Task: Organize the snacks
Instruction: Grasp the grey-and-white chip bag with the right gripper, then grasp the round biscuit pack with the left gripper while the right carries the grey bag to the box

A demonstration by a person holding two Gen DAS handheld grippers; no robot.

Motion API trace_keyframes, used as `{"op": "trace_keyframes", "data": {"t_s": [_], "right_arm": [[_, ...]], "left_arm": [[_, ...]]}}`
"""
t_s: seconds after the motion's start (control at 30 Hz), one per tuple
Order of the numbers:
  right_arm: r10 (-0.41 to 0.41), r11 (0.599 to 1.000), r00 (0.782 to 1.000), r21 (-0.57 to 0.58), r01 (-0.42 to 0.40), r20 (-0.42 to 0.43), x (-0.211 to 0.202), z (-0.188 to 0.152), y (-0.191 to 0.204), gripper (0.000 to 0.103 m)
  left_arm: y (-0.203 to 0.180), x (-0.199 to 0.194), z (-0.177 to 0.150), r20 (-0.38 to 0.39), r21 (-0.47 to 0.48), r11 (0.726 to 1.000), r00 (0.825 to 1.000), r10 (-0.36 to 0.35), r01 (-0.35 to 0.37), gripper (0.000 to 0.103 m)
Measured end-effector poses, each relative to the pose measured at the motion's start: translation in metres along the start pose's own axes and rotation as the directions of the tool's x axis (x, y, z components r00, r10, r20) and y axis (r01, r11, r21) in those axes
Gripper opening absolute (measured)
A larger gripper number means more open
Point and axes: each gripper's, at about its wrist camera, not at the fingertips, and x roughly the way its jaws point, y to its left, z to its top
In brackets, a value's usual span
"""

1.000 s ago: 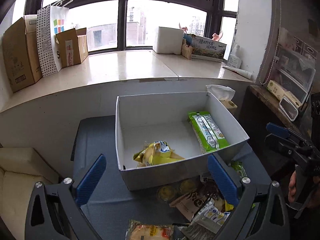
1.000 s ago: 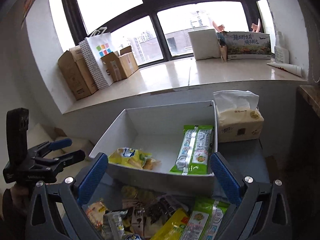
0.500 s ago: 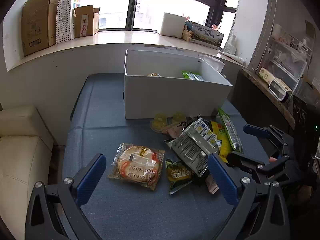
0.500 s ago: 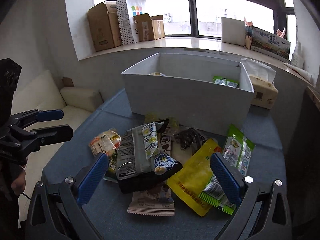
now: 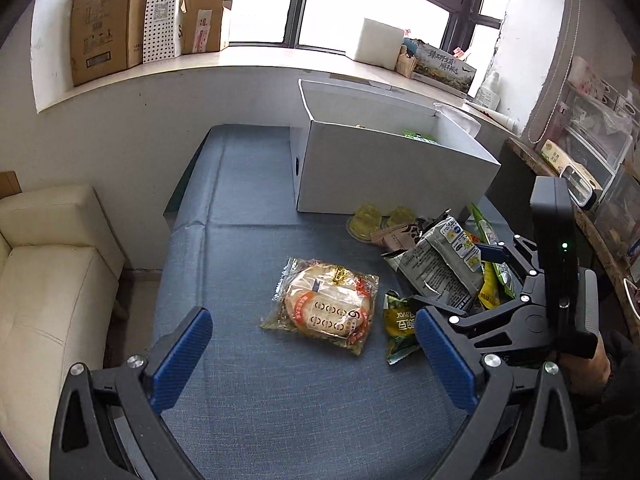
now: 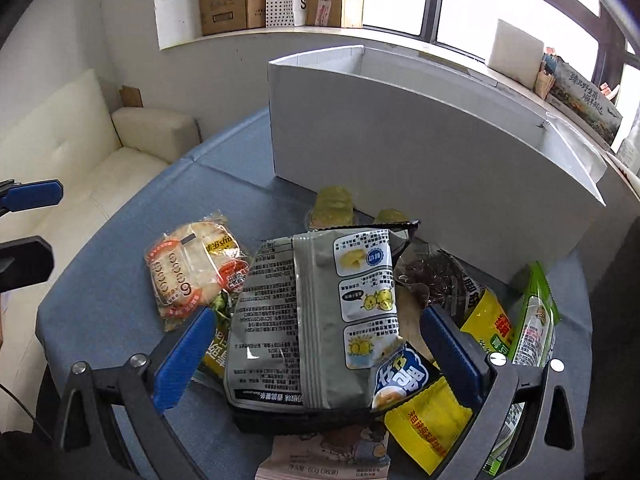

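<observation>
- The left tongs (image 5: 312, 354) have pulled back and down from over the white box (image 5: 392, 176). A second ago they looked into it from above; now they hover wide open above the blue desk (image 5: 240, 240), facing the round bread packet (image 5: 326, 304).
- The right tongs (image 6: 316, 350) have likewise dropped away from the box rim to the snack pile. Their blue pads (image 6: 448, 354) now flank the grey chip bag (image 6: 320, 320), though contact cannot be made out.
- The box's inside, fully seen before, is now mostly hidden behind its front wall in both views.
- In the left view, the right tongs (image 5: 476, 276) have moved in over the pile.
</observation>
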Motion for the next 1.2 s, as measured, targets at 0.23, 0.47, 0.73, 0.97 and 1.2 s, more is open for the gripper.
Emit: {"op": "trace_keyframes", "data": {"t_s": [0.23,0.47,0.73,0.97,1.2], "right_arm": [[0.087,0.996,0.996,0.035,-0.087,0.009,-0.001,-0.004,-0.009,0.073],[0.099,0.986,0.989,0.127,-0.113,0.113,-0.035,-0.005,-0.039,0.073],[0.091,0.977,0.973,0.172,-0.128,0.21,-0.085,-0.015,-0.056,0.073],[0.097,0.966,0.971,0.213,-0.144,0.218,-0.091,-0.026,-0.062,0.073],[0.121,0.956,0.968,0.235,-0.174,0.22,-0.087,-0.035,-0.063,0.073]], "left_arm": [[0.004,0.016,-0.003,-0.036,0.009,1.0,0.999,0.024,-0.024,0.103],[-0.009,0.043,-0.004,-0.094,0.098,0.994,0.994,0.059,-0.05,0.103],[-0.027,0.092,-0.001,-0.165,0.245,0.967,0.98,0.111,-0.069,0.103],[-0.028,0.122,0.004,-0.207,0.243,0.97,0.975,0.083,-0.031,0.103],[-0.022,0.131,0.006,-0.217,0.231,0.973,0.975,0.051,0.0,0.103]]}}
